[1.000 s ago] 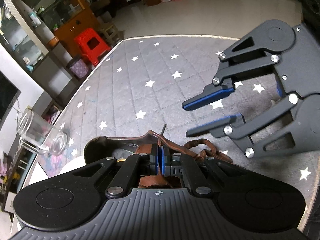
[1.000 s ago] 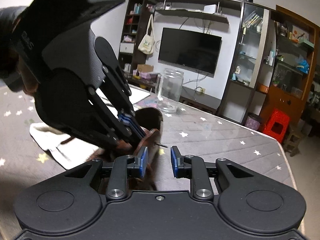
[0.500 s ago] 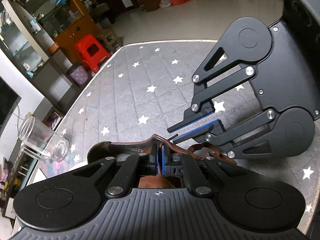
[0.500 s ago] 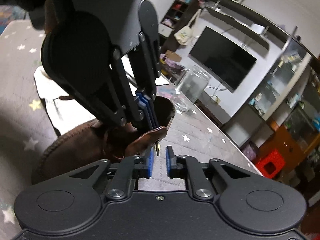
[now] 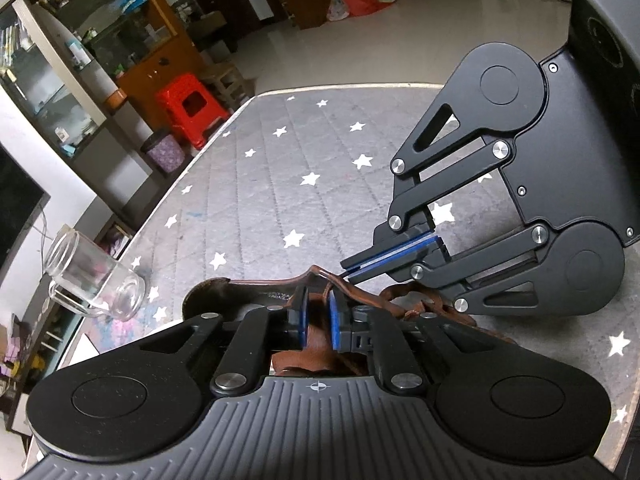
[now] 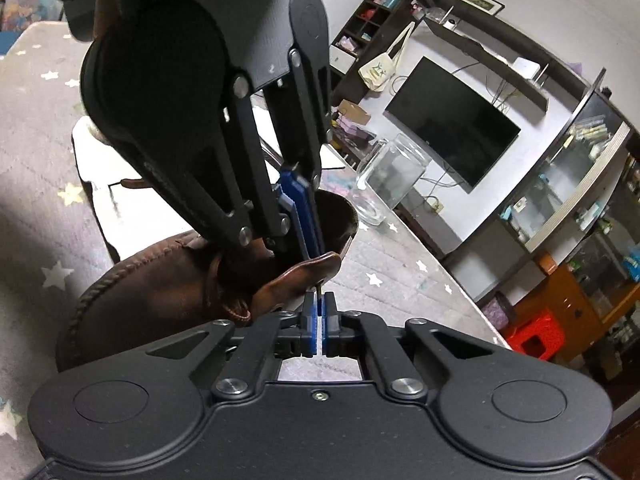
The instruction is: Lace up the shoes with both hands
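Observation:
A brown leather shoe [image 6: 152,280] lies on the grey star-patterned table cover [image 5: 280,168]; it also shows in the left wrist view [image 5: 248,290]. Its brown lace [image 5: 404,294] runs across the eyelet flap. My right gripper [image 6: 319,314] is shut on the dark lace tip at the flap's edge; in the left wrist view it [image 5: 350,270] comes in from the right. My left gripper [image 5: 318,320] stands open just above the shoe's flap, with the lace between its blue pads; in the right wrist view it [image 6: 308,216] hangs over the shoe opening.
A clear glass jar [image 5: 96,276] stands at the table's left edge, also seen in the right wrist view [image 6: 390,176]. A white cloth [image 6: 100,160] lies under the shoe. A red stool [image 5: 190,108] and shelves stand beyond the table.
My right gripper moved in to the shoe flap and closed on the lace tip. My left gripper, shut before, has opened.

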A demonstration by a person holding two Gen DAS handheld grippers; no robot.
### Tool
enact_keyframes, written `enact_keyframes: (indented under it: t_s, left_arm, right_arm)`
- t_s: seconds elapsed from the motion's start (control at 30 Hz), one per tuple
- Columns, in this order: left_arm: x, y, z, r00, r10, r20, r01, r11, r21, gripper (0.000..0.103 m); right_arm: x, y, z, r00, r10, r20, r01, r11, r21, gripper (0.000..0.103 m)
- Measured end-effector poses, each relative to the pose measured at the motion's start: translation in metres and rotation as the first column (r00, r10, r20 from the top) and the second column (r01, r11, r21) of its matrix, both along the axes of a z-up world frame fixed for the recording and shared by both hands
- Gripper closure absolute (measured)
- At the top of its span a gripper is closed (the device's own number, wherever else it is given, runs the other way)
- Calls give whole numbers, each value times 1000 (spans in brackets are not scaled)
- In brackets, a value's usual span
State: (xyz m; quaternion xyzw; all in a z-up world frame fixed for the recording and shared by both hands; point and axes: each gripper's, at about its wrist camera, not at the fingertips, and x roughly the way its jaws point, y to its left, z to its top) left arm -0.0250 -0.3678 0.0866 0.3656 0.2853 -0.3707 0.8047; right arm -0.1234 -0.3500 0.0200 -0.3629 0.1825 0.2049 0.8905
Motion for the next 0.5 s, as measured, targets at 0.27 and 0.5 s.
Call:
enact_keyframes:
  t_s: [0.27, 0.5]
  left_arm:
    - [9, -11, -3, 999, -37, 23, 37, 999, 19, 97]
    - [20, -13, -5, 999, -39, 15, 38, 999, 17, 97]
  right_arm:
    - [-4, 0, -4, 1000, 25, 6, -25, 998, -53, 101]
    - [0, -7, 0, 997, 66, -34, -68, 997, -37, 101]
